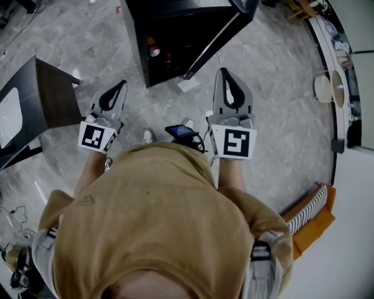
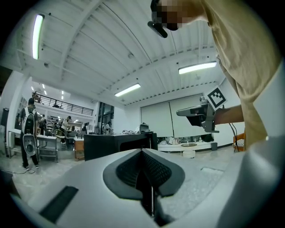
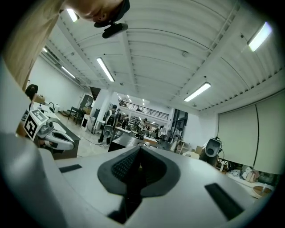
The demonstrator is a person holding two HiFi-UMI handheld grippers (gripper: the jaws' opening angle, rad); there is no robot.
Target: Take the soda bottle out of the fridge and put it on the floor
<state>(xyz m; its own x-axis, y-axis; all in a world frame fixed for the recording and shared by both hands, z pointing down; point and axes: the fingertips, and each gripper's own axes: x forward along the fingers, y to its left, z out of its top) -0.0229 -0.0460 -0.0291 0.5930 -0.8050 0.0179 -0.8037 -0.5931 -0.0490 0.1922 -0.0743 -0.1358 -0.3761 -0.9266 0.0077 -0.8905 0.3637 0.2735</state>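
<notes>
The left gripper (image 1: 122, 84) and right gripper (image 1: 224, 72) both have their jaws pressed together on nothing, short of the open fridge (image 1: 135, 35). The soda bottle (image 1: 153, 49) sits inside by the compartment's left wall. It is probably smooth, rigid and heavy if full, so grip it mid-body.

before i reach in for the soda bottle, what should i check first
1. Black box-shaped fridge stands open: ok.
2. Orange-capped soda bottle visible inside it: ok.
3. Left gripper empty: ok, jaws shut on nothing.
4. Right gripper jaws apart for a grasp: not ok, shut.
5. White paper scrap on the grey stone floor by the fridge, out of the way: cannot tell.
</notes>
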